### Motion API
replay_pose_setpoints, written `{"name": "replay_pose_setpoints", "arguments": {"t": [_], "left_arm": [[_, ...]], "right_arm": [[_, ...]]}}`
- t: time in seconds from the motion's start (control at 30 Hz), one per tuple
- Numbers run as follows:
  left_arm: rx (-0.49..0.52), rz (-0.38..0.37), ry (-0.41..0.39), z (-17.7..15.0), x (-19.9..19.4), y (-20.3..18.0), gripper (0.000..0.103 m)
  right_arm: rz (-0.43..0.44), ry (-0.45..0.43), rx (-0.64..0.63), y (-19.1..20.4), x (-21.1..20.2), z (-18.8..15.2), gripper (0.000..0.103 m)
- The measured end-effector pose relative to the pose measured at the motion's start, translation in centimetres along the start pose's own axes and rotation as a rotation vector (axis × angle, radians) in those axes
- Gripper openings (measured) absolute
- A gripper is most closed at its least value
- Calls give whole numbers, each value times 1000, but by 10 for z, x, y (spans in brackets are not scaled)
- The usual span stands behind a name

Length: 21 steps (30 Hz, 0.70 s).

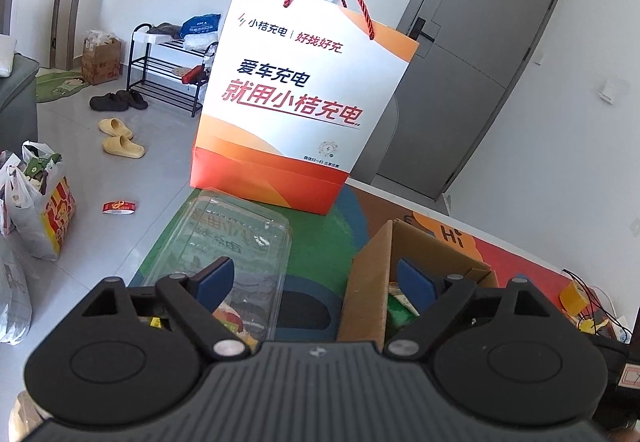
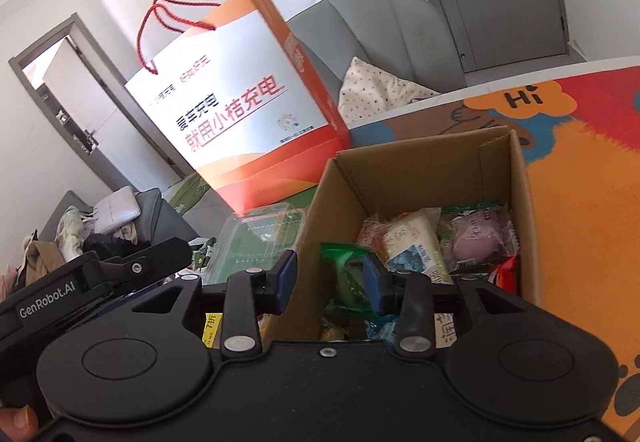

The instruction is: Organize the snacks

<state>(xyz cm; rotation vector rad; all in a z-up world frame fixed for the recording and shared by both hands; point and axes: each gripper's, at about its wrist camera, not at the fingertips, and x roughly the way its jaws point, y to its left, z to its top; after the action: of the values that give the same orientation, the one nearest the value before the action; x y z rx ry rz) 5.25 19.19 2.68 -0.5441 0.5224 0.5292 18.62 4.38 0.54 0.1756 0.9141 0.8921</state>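
Observation:
A brown cardboard box (image 2: 420,170) holds several wrapped snacks, among them a white packet (image 2: 412,242), a purple one (image 2: 476,238) and a green-wrapped one (image 2: 344,266). It also shows in the left wrist view (image 1: 368,282). A clear plastic clamshell container (image 1: 236,234) lies left of the box, with colourful snacks under it. My left gripper (image 1: 316,282) is open and empty, straddling the box's left wall. My right gripper (image 2: 330,282) is partly open over the box's near left corner, above the green snack; nothing is between the pads.
A white and orange paper gift bag (image 1: 296,94) with red rope handles stands upright behind the container and box, on a colourful cartoon mat (image 2: 580,202). The table edge drops to the floor at the left, where plastic bags (image 1: 36,202) and slippers lie.

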Motion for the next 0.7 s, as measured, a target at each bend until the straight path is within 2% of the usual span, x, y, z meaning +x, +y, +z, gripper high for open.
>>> {"name": "replay_pose_setpoints", "arguments": {"t": [0.43,0.7], "left_arm": [[99,-80,33,-19,1,-49,98],[179,-111,84,-39,7,-79,99]], "right_arm": [[-109,-118,94,-48,-64,-7,53],[-183,-183,140,-70,-97,-24,79]]}}
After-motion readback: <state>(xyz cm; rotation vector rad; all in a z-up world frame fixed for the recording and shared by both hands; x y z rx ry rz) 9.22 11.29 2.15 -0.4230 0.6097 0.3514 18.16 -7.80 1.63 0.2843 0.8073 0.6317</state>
